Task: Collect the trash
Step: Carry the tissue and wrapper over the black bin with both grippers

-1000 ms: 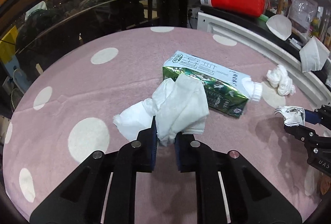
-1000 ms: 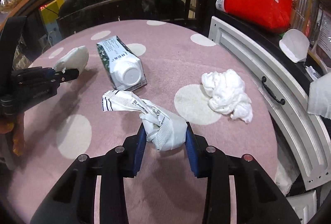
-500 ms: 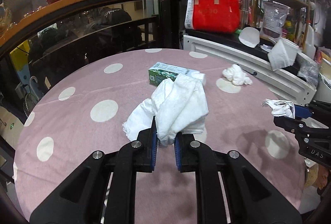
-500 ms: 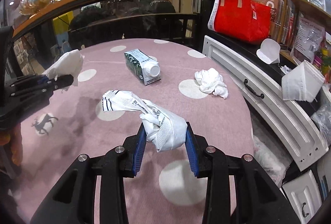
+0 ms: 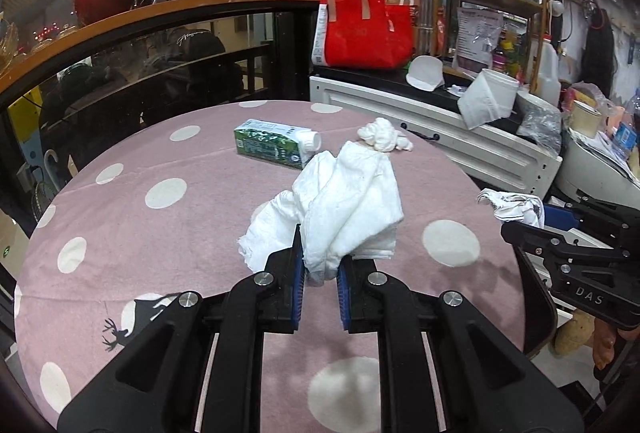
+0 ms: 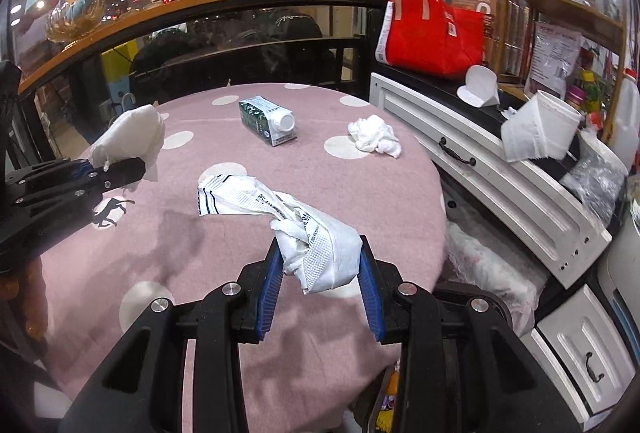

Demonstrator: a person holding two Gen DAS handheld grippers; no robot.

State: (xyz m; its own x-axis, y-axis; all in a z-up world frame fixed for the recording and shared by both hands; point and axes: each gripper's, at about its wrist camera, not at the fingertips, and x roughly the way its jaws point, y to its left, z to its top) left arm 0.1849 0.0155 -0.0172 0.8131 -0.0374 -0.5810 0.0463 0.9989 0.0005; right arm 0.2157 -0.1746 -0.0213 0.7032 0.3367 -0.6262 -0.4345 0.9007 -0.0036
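My left gripper [image 5: 320, 265] is shut on a white folded tissue [image 5: 344, 205] and holds it above the pink dotted table [image 5: 140, 233]. The same gripper and tissue [image 6: 132, 141] show at the left of the right wrist view. My right gripper [image 6: 320, 273] is shut on a crumpled white printed wrapper [image 6: 304, 229], held above the table's near right edge; the wrapper also shows in the left wrist view [image 5: 512, 205]. A green and white carton [image 6: 268, 119] lies on its side at the far middle. A crumpled white tissue ball [image 6: 374, 135] lies to its right.
A white cabinet [image 6: 500, 185] with drawer handles runs along the table's right side, with a red bag [image 6: 432, 29] and paper items on top. A dark glass counter with a wooden rim [image 5: 160, 21] curves behind the table.
Both grippers have risen and pulled back from the table with their loads; the carton and tissue ball now look smaller and farther away.
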